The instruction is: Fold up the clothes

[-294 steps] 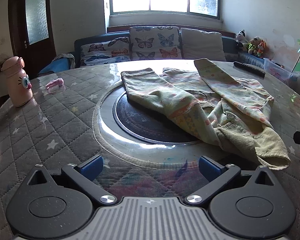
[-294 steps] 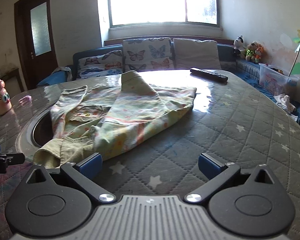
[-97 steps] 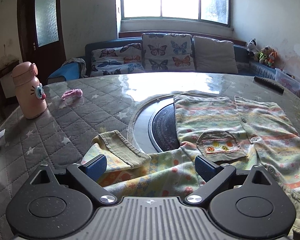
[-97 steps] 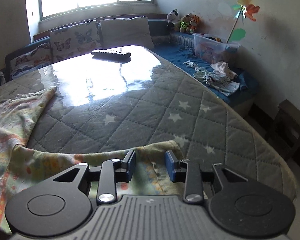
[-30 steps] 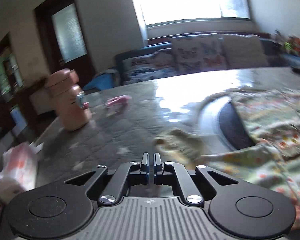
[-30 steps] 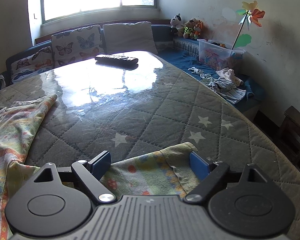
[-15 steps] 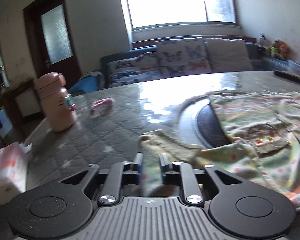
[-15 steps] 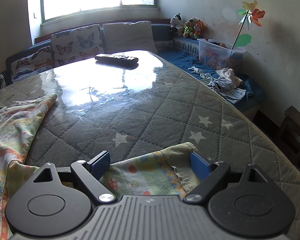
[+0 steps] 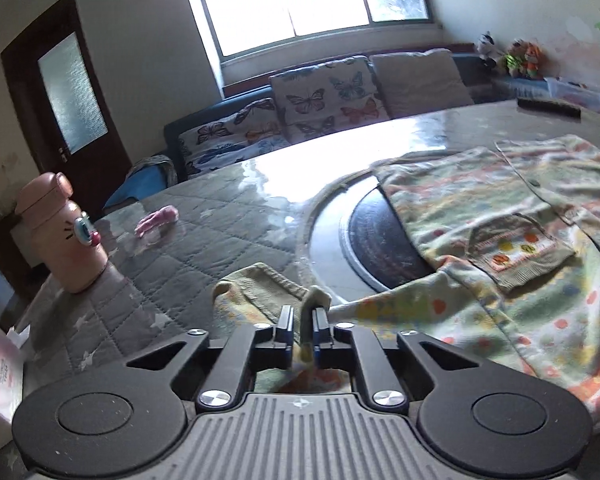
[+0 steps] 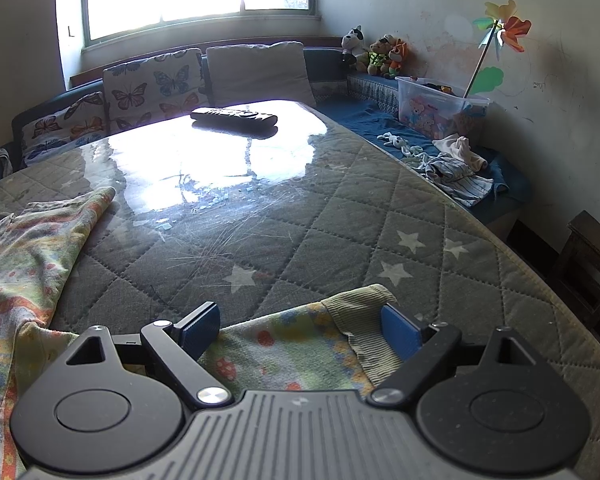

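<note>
A pale green child's cardigan [image 9: 480, 216] with coloured dots and a front pocket lies spread on the round quilted table [image 9: 188, 248], partly over the dark hotplate in the middle. My left gripper [image 9: 302, 322] is shut on the ribbed cuff of its left sleeve [image 9: 260, 284], pinching a fold between the pads. In the right wrist view the other sleeve [image 10: 300, 344] lies flat between the fingers of my right gripper [image 10: 302, 322], which is open; its ribbed cuff [image 10: 360, 312] rests by the right pad.
A pink bottle with a face [image 9: 66, 236] and a small pink object [image 9: 156, 216] stand on the table's left. A black remote [image 10: 234, 116] lies at the far side. The table's right edge [image 10: 560, 292] drops to a sofa with loose clothes and a dark chair [image 10: 592, 264].
My left gripper swung right from the table's left, closed on the left sleeve cuff and now grips it. My right gripper stays open over the right sleeve.
</note>
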The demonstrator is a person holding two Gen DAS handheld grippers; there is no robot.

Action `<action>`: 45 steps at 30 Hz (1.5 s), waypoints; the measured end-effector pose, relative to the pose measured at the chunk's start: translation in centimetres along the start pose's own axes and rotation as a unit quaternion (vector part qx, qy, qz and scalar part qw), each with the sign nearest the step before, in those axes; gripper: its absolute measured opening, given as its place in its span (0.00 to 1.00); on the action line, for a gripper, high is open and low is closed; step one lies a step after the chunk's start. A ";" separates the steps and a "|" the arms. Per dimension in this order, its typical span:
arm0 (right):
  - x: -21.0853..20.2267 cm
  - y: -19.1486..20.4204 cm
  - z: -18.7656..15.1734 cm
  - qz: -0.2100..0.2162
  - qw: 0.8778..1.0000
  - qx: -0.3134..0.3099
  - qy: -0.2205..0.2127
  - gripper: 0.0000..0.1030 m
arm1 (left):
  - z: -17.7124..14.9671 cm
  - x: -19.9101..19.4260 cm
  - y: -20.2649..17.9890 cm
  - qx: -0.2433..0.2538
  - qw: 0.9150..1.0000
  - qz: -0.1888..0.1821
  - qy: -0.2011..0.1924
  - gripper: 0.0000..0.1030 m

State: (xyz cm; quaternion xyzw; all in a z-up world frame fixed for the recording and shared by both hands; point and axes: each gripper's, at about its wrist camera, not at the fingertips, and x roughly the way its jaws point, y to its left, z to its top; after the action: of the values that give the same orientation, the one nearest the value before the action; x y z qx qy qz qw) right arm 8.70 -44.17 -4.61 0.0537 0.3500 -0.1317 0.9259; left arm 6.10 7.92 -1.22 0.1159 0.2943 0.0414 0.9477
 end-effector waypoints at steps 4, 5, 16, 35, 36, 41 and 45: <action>0.0 -0.1 0.0 0.000 1.000 0.000 0.000 0.87 | 0.2 -0.9 2.9 -0.053 0.998 0.039 -0.012 0.05; 0.0 -0.1 0.0 0.000 1.000 0.000 0.000 0.87 | 0.1 -1.0 3.6 -0.066 0.996 0.052 -0.011 0.05; -0.7 0.2 0.3 0.003 1.000 -0.011 -0.007 0.87 | -2.9 -0.4 9.3 -0.159 0.977 0.137 0.038 0.03; -1.8 1.8 -0.7 0.040 0.998 -0.043 -0.009 0.89 | -3.4 -1.9 9.2 -0.150 0.974 0.161 0.060 0.19; -2.1 2.0 -0.7 0.045 0.998 -0.045 -0.010 0.89 | -3.2 -2.1 9.2 -0.151 0.974 0.160 0.058 0.25; -3.7 3.7 -0.7 0.086 0.994 -0.066 -0.012 0.89 | -1.7 -3.4 7.3 -0.134 0.982 0.125 0.040 0.28; -4.9 6.1 -0.6 0.129 0.987 -0.090 -0.017 0.89 | -0.4 -3.4 4.2 -0.110 0.992 0.053 0.030 0.28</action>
State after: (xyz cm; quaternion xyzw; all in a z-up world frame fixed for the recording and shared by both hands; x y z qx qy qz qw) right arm 6.48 -37.15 -1.81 0.0126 0.3347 0.0201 0.9420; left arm 3.00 11.54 1.36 0.0247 0.3096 0.1271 0.9420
